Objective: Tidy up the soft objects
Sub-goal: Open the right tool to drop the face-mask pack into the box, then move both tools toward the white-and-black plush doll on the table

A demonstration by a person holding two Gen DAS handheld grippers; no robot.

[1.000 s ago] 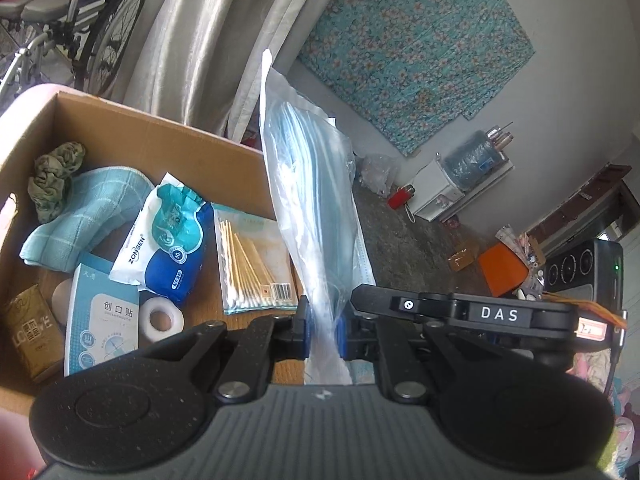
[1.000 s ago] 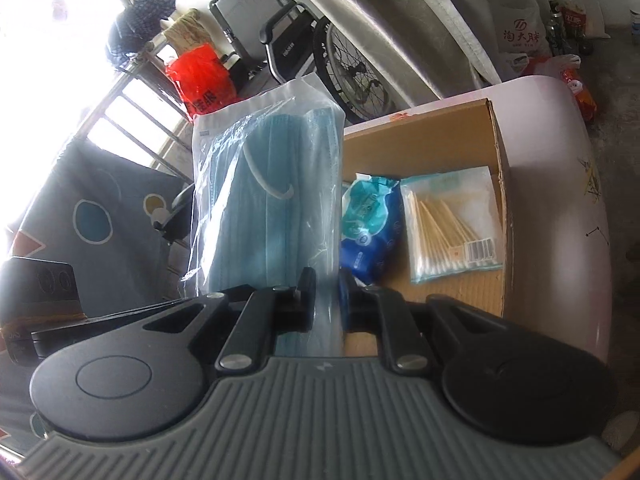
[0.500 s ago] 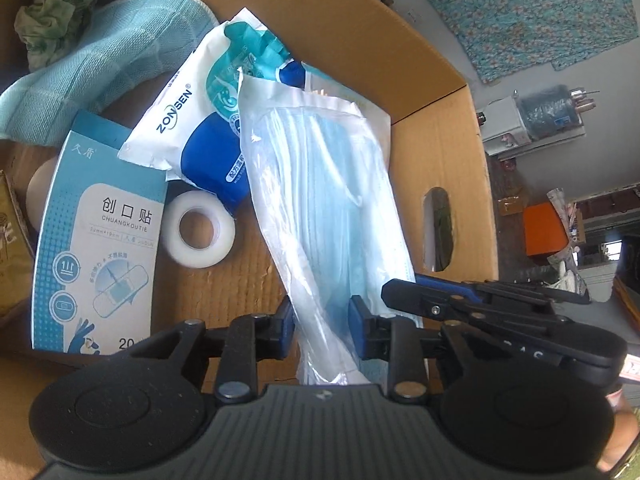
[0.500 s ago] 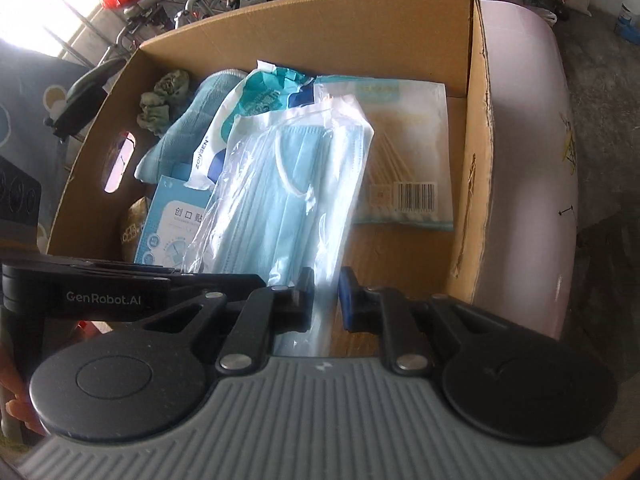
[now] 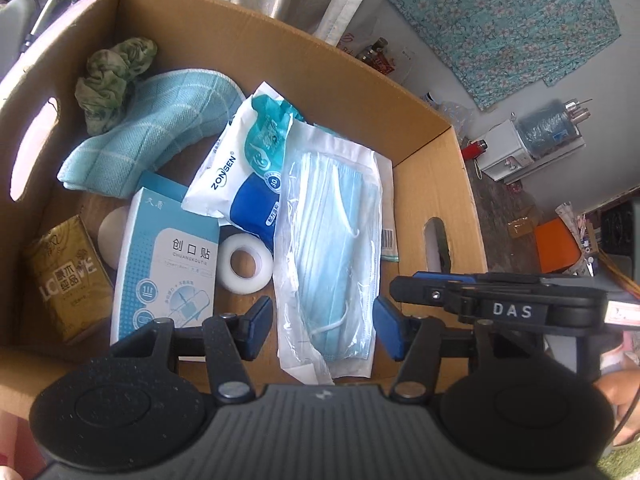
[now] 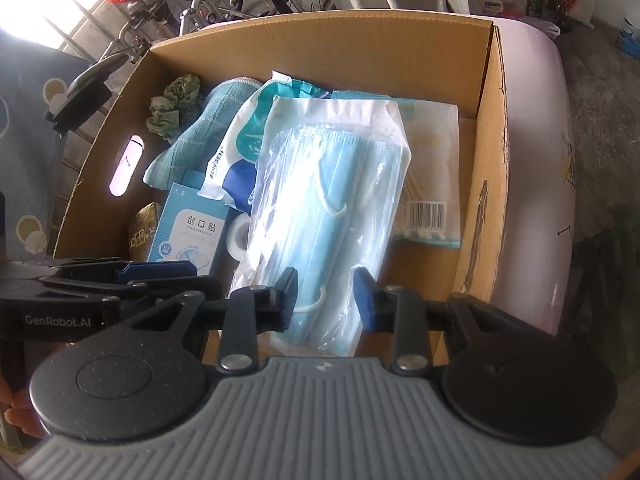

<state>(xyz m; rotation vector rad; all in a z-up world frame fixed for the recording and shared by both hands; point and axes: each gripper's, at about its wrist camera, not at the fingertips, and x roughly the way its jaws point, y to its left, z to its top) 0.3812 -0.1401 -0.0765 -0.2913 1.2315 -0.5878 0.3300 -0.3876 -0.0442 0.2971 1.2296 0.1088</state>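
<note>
The mask pack (image 5: 330, 248) lies flat in the box (image 5: 436, 184), toward its right wall, with its near end at the box's front edge. It is a clear plastic sleeve around a stack of blue face masks with white ear loops. By the look of it, it is light, limp and slick: the film will crinkle and slide under hard pads, and the stack inside can shift or sag if lifted from one end. A hold across the near short end, pinching film and masks together, looks safest; taking the empty sealed flap alone would probably let the contents droop.

Both grippers sit at that near end with fingers spread apart and gripping nothing. The left gripper (image 5: 323, 330) straddles the pack's near end, its pads clear of the film on both sides. The right gripper (image 6: 325, 296) does the same from its own side, though whether one pad brushes the film I cannot tell.

The pack partly covers a swab bag (image 6: 434, 200) on the right and leans on a wipes pack (image 5: 244, 164) on the left. Just beside it are a tape roll (image 5: 245, 264) and a plaster box (image 5: 168, 264). Further back lie a towel (image 5: 160, 136) and a green cloth (image 5: 114, 80), and a gold packet (image 5: 66, 276) stands in the front left corner.
</note>
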